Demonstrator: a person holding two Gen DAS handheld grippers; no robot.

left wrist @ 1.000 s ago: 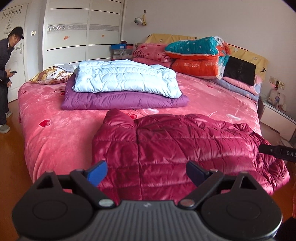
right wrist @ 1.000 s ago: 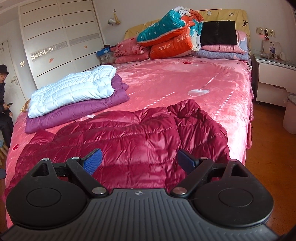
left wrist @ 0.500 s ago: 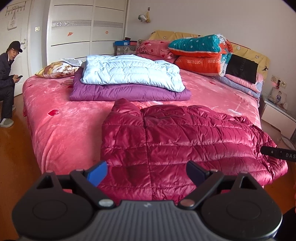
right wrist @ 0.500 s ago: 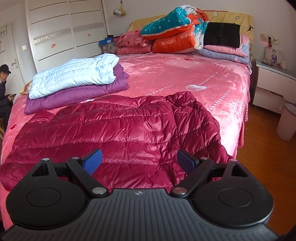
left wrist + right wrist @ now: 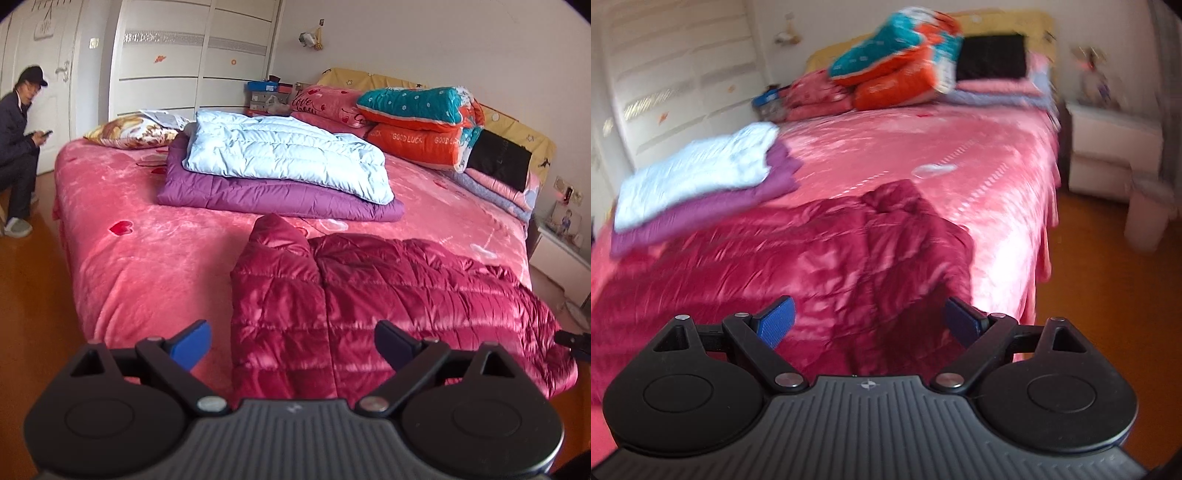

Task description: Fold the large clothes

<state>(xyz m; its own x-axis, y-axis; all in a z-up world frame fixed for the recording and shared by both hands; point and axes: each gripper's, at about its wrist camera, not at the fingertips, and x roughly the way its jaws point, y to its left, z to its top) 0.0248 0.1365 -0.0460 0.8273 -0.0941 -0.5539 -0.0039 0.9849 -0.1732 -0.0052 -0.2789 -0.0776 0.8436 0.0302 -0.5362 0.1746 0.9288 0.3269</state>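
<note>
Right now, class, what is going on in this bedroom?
A person holds two claws above a dark red puffer jacket spread flat on the pink bed. The left claw and right claw are both open and hold nothing. A light blue jacket lies folded on a purple one behind.

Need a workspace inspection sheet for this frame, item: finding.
Surface: pink bedspread, wrinkled.
Job's things: red puffer jacket spread at the near edge; light blue jacket folded on top of the purple jacket.
Clutter: pillows and quilts at the headboard.
Grippers: left gripper and right gripper, jaws open, empty.
Cables: nothing seen.
Surroundings: seated person, wardrobe, nightstand.
</note>
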